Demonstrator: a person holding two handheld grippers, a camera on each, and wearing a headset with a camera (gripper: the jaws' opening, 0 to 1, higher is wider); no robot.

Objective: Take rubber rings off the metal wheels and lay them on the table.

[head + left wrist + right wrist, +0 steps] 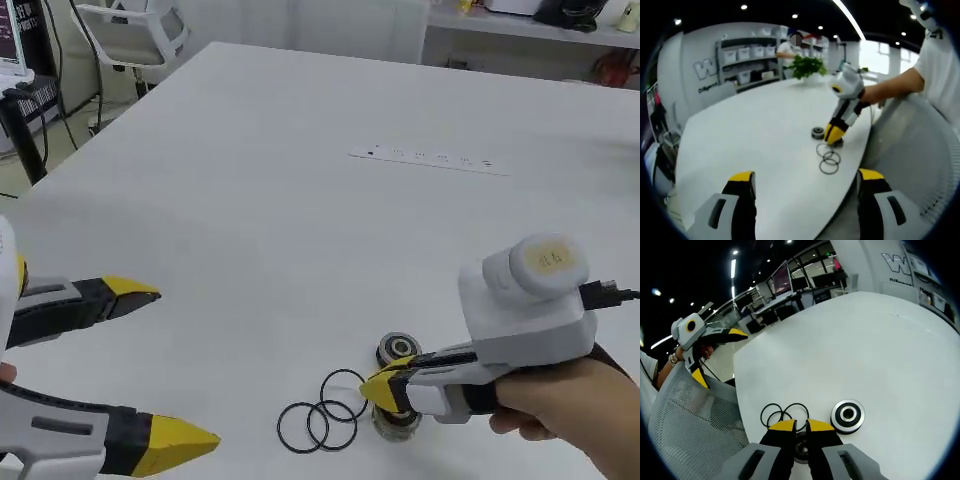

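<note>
Three black rubber rings [322, 418] lie overlapping on the white table [280, 200], near its front edge. Just right of them my right gripper [378, 388] points down onto a metal wheel [398, 422]; in the right gripper view its yellow-tipped jaws [802, 426] are closed to a narrow gap around that wheel [801, 450]. A second metal wheel [847, 416] with a dark rim lies flat just beyond. My left gripper [178, 365] hovers at the left, wide open and holding nothing; the rings [828, 160] lie far ahead of it.
A white power strip [430, 158] lies across the table's far middle. An office chair [130, 30] stands beyond the far left corner, and a mesh chair back [690, 425] is close to the near edge. A potted plant [807, 65] sits at one table end.
</note>
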